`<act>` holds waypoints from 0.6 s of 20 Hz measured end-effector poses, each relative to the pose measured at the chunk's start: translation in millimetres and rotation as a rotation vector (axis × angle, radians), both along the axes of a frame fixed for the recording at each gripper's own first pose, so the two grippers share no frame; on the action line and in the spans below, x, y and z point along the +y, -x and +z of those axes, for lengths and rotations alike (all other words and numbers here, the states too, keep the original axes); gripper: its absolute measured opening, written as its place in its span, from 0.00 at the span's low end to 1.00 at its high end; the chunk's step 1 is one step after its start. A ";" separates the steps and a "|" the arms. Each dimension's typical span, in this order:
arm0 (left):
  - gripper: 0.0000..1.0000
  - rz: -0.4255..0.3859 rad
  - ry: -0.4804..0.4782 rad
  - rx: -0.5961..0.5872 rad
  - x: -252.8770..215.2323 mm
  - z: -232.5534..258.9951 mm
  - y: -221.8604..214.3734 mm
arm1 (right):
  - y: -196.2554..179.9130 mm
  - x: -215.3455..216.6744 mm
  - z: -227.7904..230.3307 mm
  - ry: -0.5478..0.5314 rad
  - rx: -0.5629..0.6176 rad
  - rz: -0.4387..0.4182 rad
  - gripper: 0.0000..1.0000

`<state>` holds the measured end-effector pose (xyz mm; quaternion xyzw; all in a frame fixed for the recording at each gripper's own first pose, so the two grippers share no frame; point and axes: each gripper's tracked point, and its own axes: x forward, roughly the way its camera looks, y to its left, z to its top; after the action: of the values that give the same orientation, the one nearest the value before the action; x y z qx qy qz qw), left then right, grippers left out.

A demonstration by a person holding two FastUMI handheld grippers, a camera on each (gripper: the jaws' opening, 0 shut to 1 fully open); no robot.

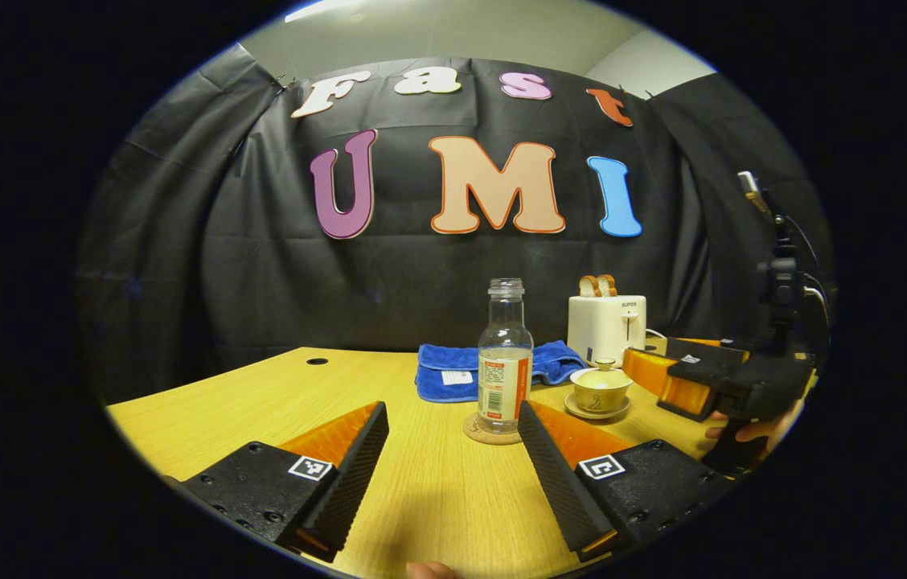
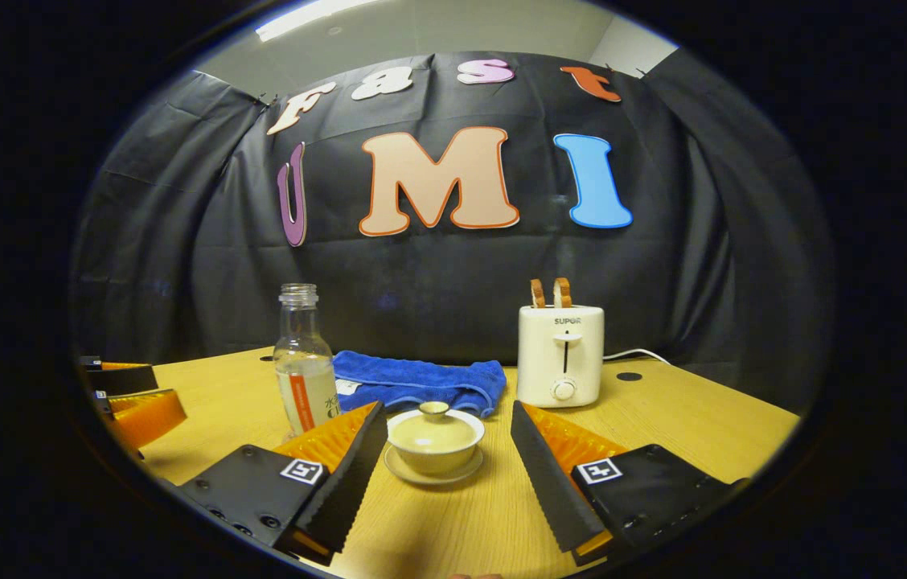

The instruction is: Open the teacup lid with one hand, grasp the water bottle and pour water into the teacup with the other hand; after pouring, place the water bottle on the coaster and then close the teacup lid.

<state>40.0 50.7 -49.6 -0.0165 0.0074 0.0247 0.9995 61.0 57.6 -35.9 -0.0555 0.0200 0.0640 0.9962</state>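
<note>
Water bottle (image 1: 505, 358) stands upright, uncapped mouth up, on a coaster (image 1: 490, 429) mid-tabletop (image 1: 260, 402). Lidded teacup (image 2: 435, 434) sits on its saucer to its right. Left tool (image 1: 453, 466) and right tool (image 2: 447, 474) gape wide, empty.

1. The toaster (image 2: 560, 355) near the bench's far edge carries the brand "SUPOR" in dark capitals on its front, just above the lever slot; in the left gripper view the same word on the toaster (image 1: 605, 328) is too small to make out.
2. The water bottle (image 1: 505, 363) has a white and orange label (image 1: 502, 388) with fine print that is too small to read in either view.
3. The blue towel (image 1: 453, 371) bears a small white tag (image 1: 457, 377); its print is illegible.
4. Each gripper carries square black-and-white marker tags (image 2: 600, 470), patterns without words.
</note>
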 end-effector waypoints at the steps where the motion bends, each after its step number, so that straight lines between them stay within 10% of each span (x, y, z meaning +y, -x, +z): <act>1: 0.94 -0.004 0.000 0.000 -5.4 -0.3 1.2 | 20.4 -1.0 1.2 0.000 -0.002 -0.009 0.99; 12: 0.95 -0.011 0.002 0.001 -60.1 2.4 24.6 | 106.4 -4.4 5.5 0.001 -0.015 -0.074 0.97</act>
<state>15.4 -9.4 -47.2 -0.0177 0.0080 0.0193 0.9996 -45.5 53.2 -30.4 -0.0559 0.0149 0.0266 0.9980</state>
